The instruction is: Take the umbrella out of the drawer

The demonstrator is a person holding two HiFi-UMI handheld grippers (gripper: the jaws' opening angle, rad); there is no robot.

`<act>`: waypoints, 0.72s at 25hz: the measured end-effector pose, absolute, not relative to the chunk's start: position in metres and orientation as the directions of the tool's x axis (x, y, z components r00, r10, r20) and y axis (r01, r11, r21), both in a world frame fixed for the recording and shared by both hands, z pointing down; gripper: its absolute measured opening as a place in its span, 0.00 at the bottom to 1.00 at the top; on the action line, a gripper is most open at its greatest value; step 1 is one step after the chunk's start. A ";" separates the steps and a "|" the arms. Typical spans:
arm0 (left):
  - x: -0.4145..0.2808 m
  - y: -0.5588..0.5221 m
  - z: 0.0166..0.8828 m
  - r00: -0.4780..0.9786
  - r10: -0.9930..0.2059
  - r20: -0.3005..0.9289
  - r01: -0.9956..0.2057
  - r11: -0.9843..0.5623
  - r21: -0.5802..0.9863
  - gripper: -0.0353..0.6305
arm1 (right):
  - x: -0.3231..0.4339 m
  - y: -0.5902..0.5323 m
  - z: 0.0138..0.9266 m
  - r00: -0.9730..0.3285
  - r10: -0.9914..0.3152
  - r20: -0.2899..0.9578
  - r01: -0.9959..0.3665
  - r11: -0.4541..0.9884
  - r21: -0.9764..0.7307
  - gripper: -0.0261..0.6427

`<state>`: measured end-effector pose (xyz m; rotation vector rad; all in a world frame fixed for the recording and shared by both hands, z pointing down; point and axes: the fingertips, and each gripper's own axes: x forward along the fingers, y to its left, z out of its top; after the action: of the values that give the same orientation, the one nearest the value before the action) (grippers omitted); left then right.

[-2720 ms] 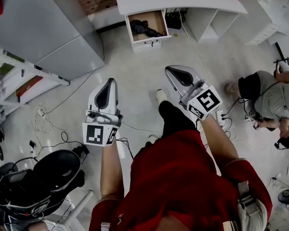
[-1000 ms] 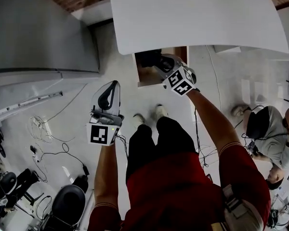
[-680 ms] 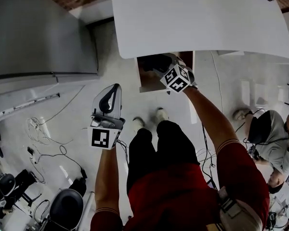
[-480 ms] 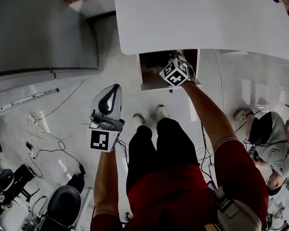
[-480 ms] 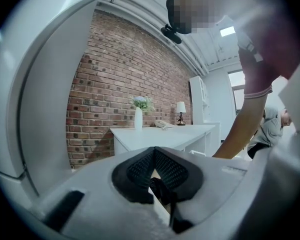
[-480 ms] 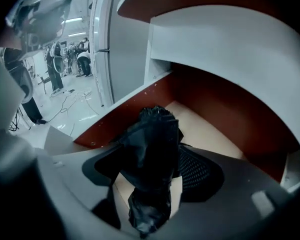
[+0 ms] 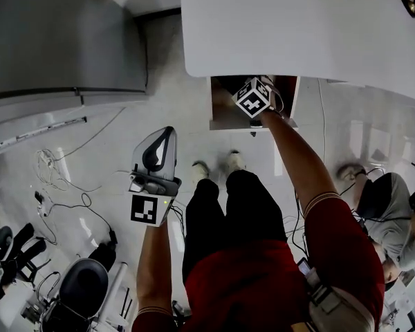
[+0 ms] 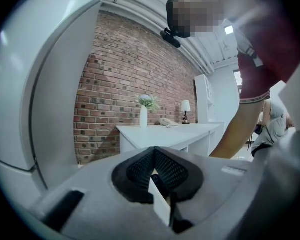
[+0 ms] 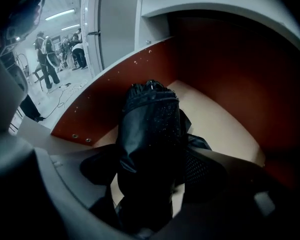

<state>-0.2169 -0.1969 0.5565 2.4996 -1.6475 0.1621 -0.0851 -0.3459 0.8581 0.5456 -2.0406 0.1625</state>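
Black and folded, the umbrella lies on the pale bottom of the open drawer. In the right gripper view it runs lengthwise away from the camera, and loose folds of its fabric spill out to both sides near its lower end. The drawer has red-brown walls and is pulled out from under the front edge of the white desk. The right gripper points steeply down into the drawer. Its jaws have just been opening and stand wide apart, one on each side of the umbrella, which fills most of the gap between them. Whether the pads brush the fabric cannot be told, but they are not clenched on it. In the head view only this gripper's marker cube and the bare forearm behind it show above the drawer.

The left gripper is held nearly level over the pale floor, well apart from the drawer, with its jaws closed together and nothing between them. Its own view looks past them to a brick wall, and to a white vase and a small lamp on the desk. A grey cabinet stands left of the desk, cables trail over the floor, and another person sits low at the right edge
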 end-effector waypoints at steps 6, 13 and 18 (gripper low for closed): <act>-0.227 -0.188 0.554 0.360 -0.915 0.180 -0.933 -0.357 0.053 0.06 | -0.084 -0.347 0.863 -0.412 -0.310 0.857 -0.452 0.886 0.103 0.52; -0.228 -0.184 0.549 0.354 -0.919 0.176 -0.935 -0.348 0.064 0.06 | -0.081 -0.342 0.855 -0.356 -0.289 0.889 -0.437 0.892 0.115 0.43; -0.229 -0.179 0.539 0.361 -0.918 0.165 -0.932 -0.355 0.066 0.06 | -0.076 -0.335 0.836 -0.314 -0.276 0.908 -0.381 0.913 0.146 0.42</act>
<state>-0.2291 -0.1794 0.5389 2.4662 -1.6896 0.1487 -0.0758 -0.3346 0.8365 0.4804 -1.9158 0.1128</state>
